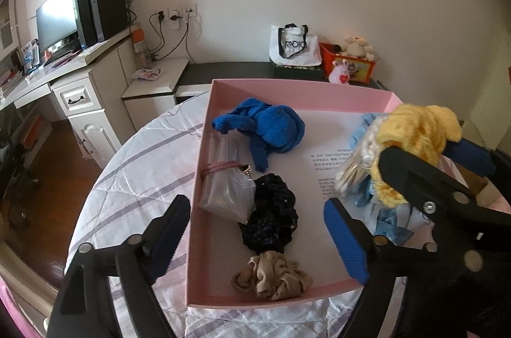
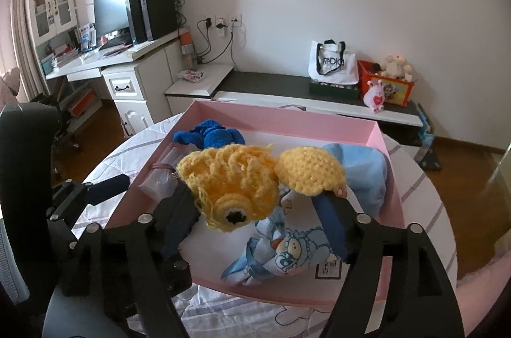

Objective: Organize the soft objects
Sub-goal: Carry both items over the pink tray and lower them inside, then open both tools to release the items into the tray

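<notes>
A pink tray (image 1: 204, 146) lies on the round quilted table. In it are a blue knitted item (image 1: 271, 127), a black scrunchie (image 1: 271, 220), a beige scrunchie (image 1: 274, 277) and a clear plastic bag (image 1: 226, 188). My left gripper (image 1: 258, 229) is open, its fingers straddling the tray's left wall near the black scrunchie. My right gripper (image 2: 255, 216) is shut on a yellow crocheted piece (image 2: 236, 181) and holds it above the tray (image 2: 383, 146), over light blue cloths (image 2: 287, 251). It also shows in the left wrist view (image 1: 415, 133).
The table (image 1: 134, 165) drops off to the left onto a wooden floor. A white desk (image 1: 73, 82) with monitor and computer stands at the far left. A low bench (image 2: 287, 89) behind holds a tote bag (image 2: 333, 63) and a red toy box (image 2: 386, 82).
</notes>
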Available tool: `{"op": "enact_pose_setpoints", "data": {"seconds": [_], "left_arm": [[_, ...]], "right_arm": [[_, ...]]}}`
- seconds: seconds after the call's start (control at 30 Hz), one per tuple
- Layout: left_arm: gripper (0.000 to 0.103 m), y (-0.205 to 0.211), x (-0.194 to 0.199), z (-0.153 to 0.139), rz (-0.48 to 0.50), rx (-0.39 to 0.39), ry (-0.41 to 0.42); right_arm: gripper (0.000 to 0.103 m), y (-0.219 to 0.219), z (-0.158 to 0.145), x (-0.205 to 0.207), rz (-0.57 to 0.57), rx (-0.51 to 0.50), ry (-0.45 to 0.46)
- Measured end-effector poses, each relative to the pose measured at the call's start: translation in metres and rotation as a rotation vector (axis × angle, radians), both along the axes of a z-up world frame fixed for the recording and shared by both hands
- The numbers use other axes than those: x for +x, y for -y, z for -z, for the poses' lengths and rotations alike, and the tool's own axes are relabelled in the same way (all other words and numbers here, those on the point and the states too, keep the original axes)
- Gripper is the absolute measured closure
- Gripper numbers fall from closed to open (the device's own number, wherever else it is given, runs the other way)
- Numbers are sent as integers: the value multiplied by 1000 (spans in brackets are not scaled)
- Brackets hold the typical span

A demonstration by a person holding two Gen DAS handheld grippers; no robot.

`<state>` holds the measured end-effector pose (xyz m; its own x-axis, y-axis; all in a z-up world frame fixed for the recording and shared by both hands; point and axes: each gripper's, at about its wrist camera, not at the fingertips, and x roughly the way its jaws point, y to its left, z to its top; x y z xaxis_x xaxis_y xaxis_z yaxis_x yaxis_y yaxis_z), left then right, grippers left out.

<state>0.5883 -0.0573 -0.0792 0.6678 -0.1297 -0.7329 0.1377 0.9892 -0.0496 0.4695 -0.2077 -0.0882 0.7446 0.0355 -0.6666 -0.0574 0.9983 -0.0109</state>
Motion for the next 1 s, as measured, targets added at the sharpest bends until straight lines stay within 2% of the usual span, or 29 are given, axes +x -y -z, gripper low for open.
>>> {"op": "enact_pose_setpoints", "data": {"seconds": [0.33,0.6,1.0], "left_arm": [[15,-1,-1,-1,-9,-5,-1],[10,-5,-6,-6,-23,-15,17],[8,-7,-18,-13,-44,-11,32]], "right_arm": [[17,8,-2,-5,28,10,3],[6,15,-15,-19,47,22,60],[3,15,-35,-32,56,21,117]]}}
